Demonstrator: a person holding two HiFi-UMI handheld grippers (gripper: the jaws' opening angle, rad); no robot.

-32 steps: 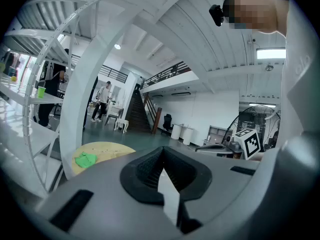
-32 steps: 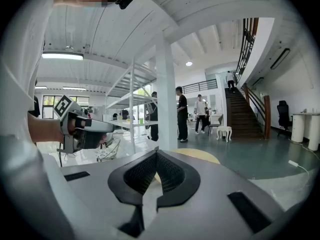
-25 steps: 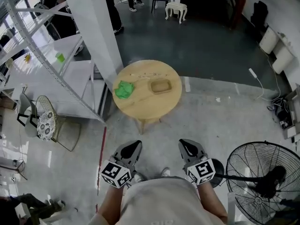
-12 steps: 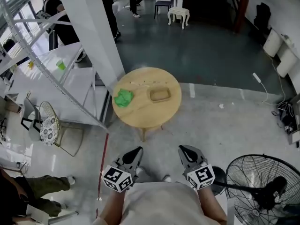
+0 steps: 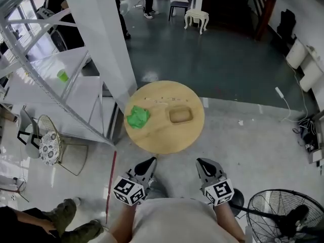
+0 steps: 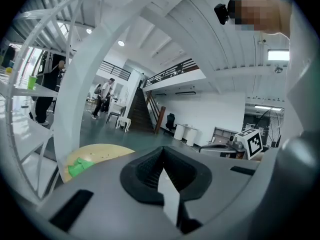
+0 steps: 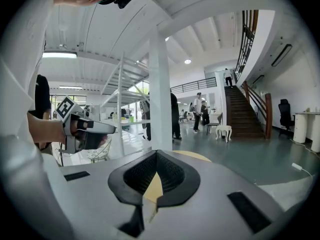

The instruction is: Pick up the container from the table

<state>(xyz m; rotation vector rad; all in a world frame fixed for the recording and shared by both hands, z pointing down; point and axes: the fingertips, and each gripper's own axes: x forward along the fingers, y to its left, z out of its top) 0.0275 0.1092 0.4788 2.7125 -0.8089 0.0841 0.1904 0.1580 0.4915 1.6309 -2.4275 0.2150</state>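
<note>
- Our left gripper (image 5: pixel 147 162) and right gripper (image 5: pixel 202 164) sit at the lower middle of the head view, both clenched with nothing between the jaws.
- Above them in the frame, well apart, stands the round wooden table (image 5: pixel 162 140).
- The container (image 5: pixel 180 115) lies on the table's right half. It is a shallow tan tray with rounded corners, and a crumpled green cloth (image 5: pixel 137 117) lies apart to its left.
- We judge the container light, stiff and seemingly empty, with a low wall thin enough to pinch.
- We would take hold of one long rim, or one short end per gripper, since a smooth shallow wall may slip.
</note>
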